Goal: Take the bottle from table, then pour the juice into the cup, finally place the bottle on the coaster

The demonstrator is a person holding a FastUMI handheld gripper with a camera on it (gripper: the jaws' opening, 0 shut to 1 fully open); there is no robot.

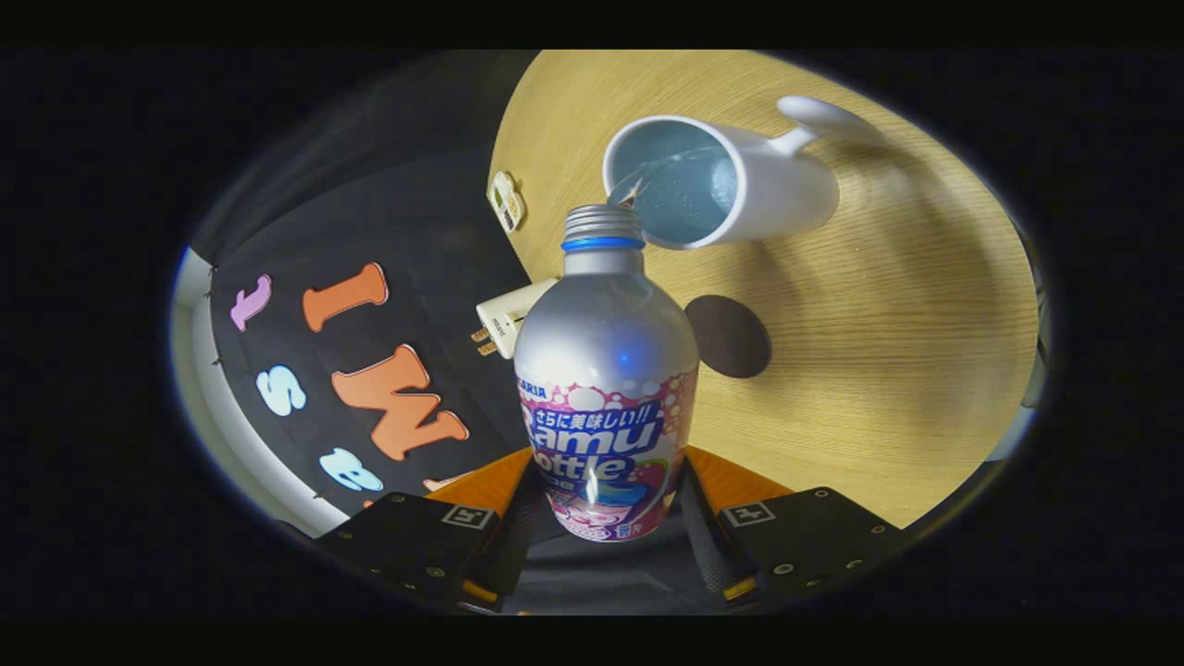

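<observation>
The tool (606,518) grips the bottle (606,370) by its lower body, one finger pressed on each side of the label. The bottle is silver with a bright printed band, uncapped, a blue ring under its threaded neck. It is tipped forward over the bench (906,370), its mouth right at the near rim of the cup (731,180).

A thin clear stream (638,180) runs from the mouth into the cup. The cup is a white mug, standing on the bench beyond the bottle, with pale liquid inside and its handle pointing away from the bottle.

The coaster (728,336), a dark round disc, lies flat on the bench just beside the bottle's shoulder, between the bottle and the cup's side of the bench, and apart from the cup. Nothing rests on it.

On the other side of the bottle, a white plug adapter (507,324) lies at the bench's edge, partly hidden behind the bottle. Farther along that edge, level with the cup, sits a small pale tag (507,200), too small to make out.
</observation>
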